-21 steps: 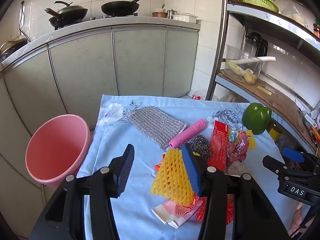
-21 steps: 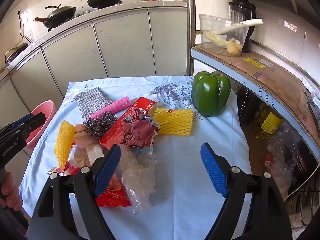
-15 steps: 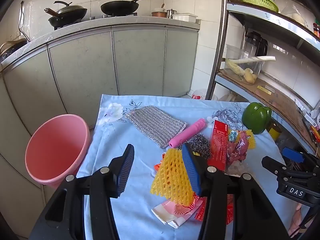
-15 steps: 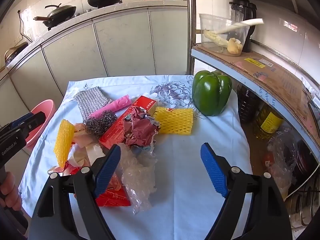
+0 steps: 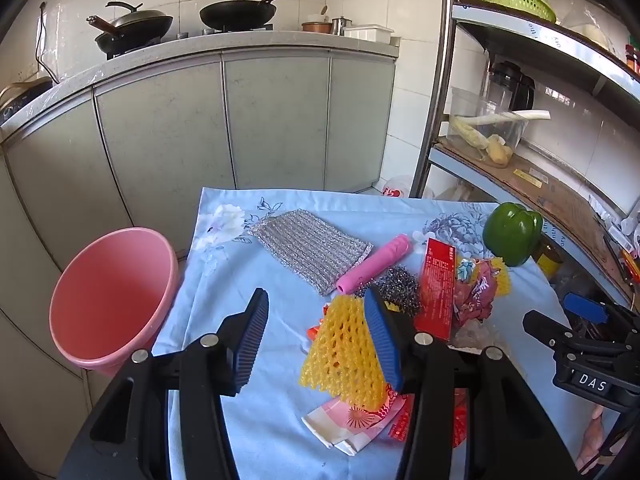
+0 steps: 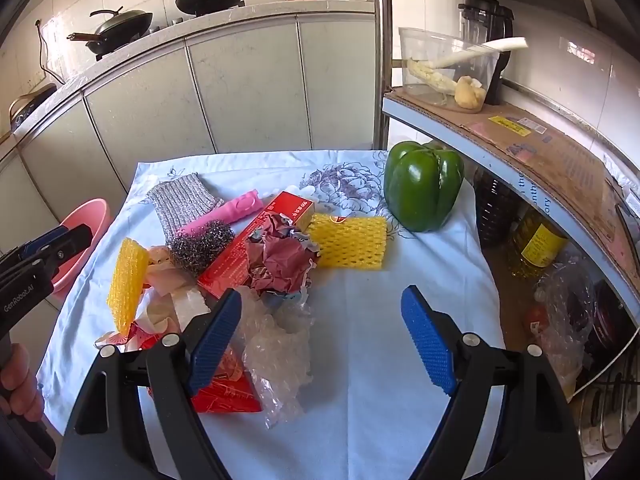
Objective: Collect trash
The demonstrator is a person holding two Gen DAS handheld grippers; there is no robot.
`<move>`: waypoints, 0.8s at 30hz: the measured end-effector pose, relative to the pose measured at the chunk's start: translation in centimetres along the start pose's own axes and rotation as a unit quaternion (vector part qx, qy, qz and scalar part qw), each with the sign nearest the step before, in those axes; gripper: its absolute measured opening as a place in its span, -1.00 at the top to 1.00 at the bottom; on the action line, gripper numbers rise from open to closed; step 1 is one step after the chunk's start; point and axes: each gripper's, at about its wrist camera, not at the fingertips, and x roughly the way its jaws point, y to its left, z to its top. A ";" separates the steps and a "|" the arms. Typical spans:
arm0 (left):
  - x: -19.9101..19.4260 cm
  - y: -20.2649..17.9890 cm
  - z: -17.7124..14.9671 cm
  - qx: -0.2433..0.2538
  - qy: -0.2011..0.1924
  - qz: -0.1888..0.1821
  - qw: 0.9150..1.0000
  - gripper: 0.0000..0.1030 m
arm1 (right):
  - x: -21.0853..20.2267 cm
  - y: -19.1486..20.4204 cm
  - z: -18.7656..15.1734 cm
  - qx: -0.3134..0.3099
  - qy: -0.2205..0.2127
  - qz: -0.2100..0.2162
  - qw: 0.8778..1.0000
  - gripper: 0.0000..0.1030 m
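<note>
A pile of trash lies on the blue cloth table (image 5: 240, 280): a yellow foam net (image 5: 344, 356), a red carton (image 5: 438, 284), crumpled red wrappers (image 6: 280, 260), clear plastic film (image 6: 276, 352) and a second yellow foam net (image 6: 348, 242). A pink bin (image 5: 108, 300) stands left of the table. My left gripper (image 5: 316, 336) is open, its right finger beside the near foam net (image 6: 126, 282). My right gripper (image 6: 320, 332) is open and empty above the plastic film.
A silver scouring cloth (image 5: 312, 246), a pink roller (image 5: 374, 264), a steel wool ball (image 5: 394, 284) and a green pepper (image 6: 424, 188) also lie on the table. A metal shelf rack (image 6: 520, 140) stands at the right; kitchen cabinets (image 5: 240, 120) stand behind.
</note>
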 end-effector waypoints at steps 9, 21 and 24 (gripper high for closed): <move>0.1 0.1 0.1 -0.001 0.002 0.000 1.000 0.04 | 0.0 -0.1 0.0 -0.001 -0.001 0.000 1.000 -0.61; 0.1 0.2 0.1 -0.001 0.003 0.000 1.000 0.04 | -0.1 -0.1 0.1 -0.001 -0.003 0.000 1.000 -0.61; 0.1 0.2 0.1 0.000 0.002 0.000 1.000 0.04 | -0.1 -0.2 0.1 0.000 -0.003 0.000 1.000 -0.61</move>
